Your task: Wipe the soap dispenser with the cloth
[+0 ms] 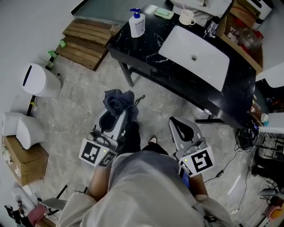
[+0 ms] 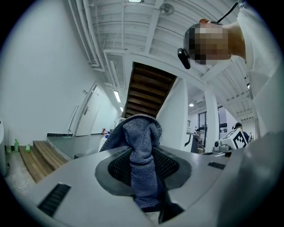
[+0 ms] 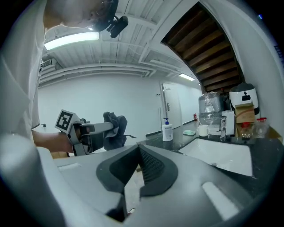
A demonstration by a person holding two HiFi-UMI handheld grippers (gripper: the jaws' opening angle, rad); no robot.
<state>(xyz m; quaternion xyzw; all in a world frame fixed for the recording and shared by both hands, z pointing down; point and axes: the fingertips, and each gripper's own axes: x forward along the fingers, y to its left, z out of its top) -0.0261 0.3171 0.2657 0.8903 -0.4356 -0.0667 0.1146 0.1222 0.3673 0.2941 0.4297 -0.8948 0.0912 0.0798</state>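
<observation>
A white soap dispenser (image 1: 137,22) with a blue pump stands on the far left corner of the black counter (image 1: 146,46); it shows small in the right gripper view (image 3: 167,131) too. My left gripper (image 1: 116,113) is shut on a dark blue-grey cloth (image 1: 118,101), which bunches up over its jaws (image 2: 141,153). The cloth (image 3: 114,131) also shows at the left in the right gripper view. My right gripper (image 1: 181,128) is shut and holds nothing. Both grippers hang over the floor, short of the counter.
A white sink (image 1: 195,57) is set into the counter, with a white mug (image 1: 187,17) and a green soap dish (image 1: 163,13) behind it. Wooden steps (image 1: 86,42) lie at the far left. A white bin (image 1: 37,80) and a cardboard box (image 1: 24,162) stand on the left floor.
</observation>
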